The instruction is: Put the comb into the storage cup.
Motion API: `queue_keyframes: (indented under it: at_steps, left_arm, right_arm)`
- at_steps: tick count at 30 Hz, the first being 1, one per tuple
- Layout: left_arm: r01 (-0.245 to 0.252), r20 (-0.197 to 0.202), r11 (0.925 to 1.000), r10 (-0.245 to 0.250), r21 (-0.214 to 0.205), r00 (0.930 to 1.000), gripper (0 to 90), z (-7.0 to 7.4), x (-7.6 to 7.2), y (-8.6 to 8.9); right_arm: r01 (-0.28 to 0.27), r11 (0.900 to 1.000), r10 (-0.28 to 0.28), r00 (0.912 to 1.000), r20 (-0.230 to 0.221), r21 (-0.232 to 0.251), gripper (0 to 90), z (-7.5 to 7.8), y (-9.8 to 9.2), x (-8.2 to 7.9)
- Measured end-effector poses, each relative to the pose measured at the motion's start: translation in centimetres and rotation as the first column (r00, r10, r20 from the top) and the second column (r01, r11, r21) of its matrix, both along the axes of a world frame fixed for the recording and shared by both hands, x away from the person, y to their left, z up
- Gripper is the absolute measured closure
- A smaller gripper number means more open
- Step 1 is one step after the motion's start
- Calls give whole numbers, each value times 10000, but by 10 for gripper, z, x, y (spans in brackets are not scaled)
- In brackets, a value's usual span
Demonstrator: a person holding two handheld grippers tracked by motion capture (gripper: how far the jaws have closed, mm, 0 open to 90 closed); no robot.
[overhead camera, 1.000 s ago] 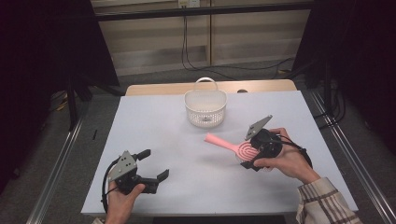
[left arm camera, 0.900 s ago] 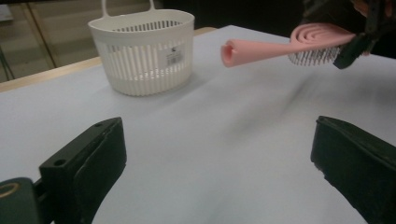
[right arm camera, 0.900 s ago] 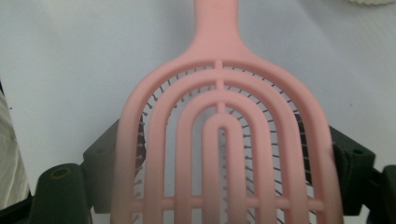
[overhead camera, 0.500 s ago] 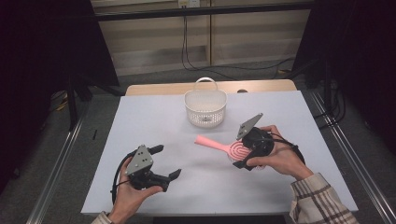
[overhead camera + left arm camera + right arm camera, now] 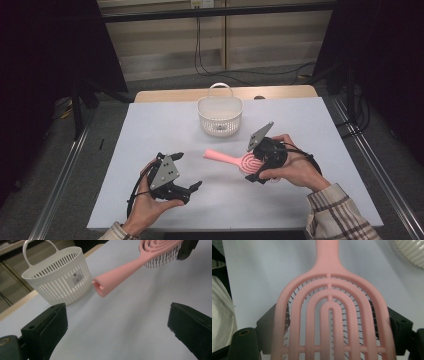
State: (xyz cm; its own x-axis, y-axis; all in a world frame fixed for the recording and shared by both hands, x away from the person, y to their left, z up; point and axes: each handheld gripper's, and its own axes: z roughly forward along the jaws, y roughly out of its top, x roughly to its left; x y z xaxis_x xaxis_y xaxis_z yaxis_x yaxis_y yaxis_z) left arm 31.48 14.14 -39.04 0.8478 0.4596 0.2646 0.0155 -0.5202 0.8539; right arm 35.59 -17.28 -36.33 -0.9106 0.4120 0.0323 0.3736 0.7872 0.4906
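Gripping pink hairbrush (image 5: 235, 161) head between right gripper (image 5: 256, 169) jaws, left gripper (image 5: 186, 175) jaws spread, empty

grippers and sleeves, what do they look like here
Both grippers are black handheld units. The left gripper carries a grey three-cornered plate, has two broad flat black jaws, and trails a thin black cable. The right gripper has the same grey plate and a black cable. The right forearm wears a plaid sleeve in beige and dark checks.

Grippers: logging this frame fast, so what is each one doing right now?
Left gripper: open, holding nothing, jaws wide apart above the table.
Right gripper: shut on the pink hairbrush, gripping its head.
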Motion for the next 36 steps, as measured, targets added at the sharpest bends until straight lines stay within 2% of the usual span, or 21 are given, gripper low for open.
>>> queue_keyframes:
  at_steps: [4,7,9,10,12,15,16,17,19,21,23,26,27,28,29,31,32,33,34,35,36]
  left_arm:
    - [36,369,9994,-49,351,9993,26,2,0,-8]
    - [280,380,9972,-307,688,9988,29,-1,-2,-16]
    - [347,777,9916,-446,1250,9960,36,-2,-4,-22]
    - [329,947,9899,-463,1380,9944,36,-2,-5,-24]
    - [308,1100,9890,-471,1450,9928,43,-1,-5,-26]
    - [123,1636,9857,-403,1683,9857,48,2,-5,-28]
    - [59,1842,9837,-395,1795,9821,48,4,-4,-29]
    - [-17,2220,9800,-434,1992,9741,48,6,-4,-31]
    - [-111,2633,9731,-513,2303,9633,48,6,-4,-34]
    - [31,3004,9679,-810,2512,9504,71,5,-4,-38]
    - [-82,3291,9586,-898,2848,9400,65,3,-5,-41]
    - [-134,3335,9576,-871,2879,9387,64,1,-5,-44]
    - [-197,3423,9560,-856,2927,9357,61,1,-5,-44]
    - [-323,3666,9496,-889,3118,9261,61,2,-4,-44]
    - [-386,3774,9460,-908,3219,9216,61,2,-4,-45]
    - [-534,3706,9341,-872,3529,9247,66,2,-2,-46]
    - [-566,3792,9319,-899,3584,9209,68,2,-2,-47]
    - [-656,3997,9248,-974,3748,9114,67,1,-3,-49]
    - [-674,4047,9204,-1027,3851,9087,63,0,-3,-50]
    - [-690,4186,9159,-1129,3955,9011,66,-1,-3,-52]
    - [-800,4387,9060,-1226,4156,8903,71,-2,-3,-55]
  right_arm:
    - [-140,9999,139,9999,-48,-32,194,1,3,1]
    - [-136,9999,136,9999,-65,-71,194,2,6,0]
    - [-211,9997,210,9997,-93,-91,194,2,7,0]
    - [-186,9998,186,9998,-45,-107,194,2,8,0]
    - [-177,9998,176,9998,-107,-134,194,2,9,0]
    - [-120,9998,120,9999,41,-139,194,3,10,0]
    - [-136,9998,137,9999,23,-176,194,3,11,0]
    - [-189,9997,189,9998,-14,-146,194,3,12,0]
    - [-218,9995,218,9998,-8,-212,194,4,14,0]
    - [-258,9994,258,9997,-10,-217,194,4,16,0]
    - [-287,9994,287,9996,4,-201,194,5,17,0]
    - [-305,9994,306,9995,83,-184,194,6,19,0]
    - [-337,9992,339,9994,81,-217,194,6,19,0]
    - [-337,9992,339,9994,94,-222,194,6,20,0]
    - [-326,9992,328,9994,79,-237,194,6,20,0]
    - [-325,9992,327,9994,80,-216,194,7,21,0]
    - [-333,9992,335,9994,71,-237,194,7,22,1]
    - [-332,9992,333,9994,59,-219,194,7,22,1]
    - [-377,9989,378,9993,37,-262,194,7,23,2]
    - [-367,9989,368,9993,15,-298,194,7,24,2]
    - [-391,9987,392,9992,21,-316,194,7,25,2]
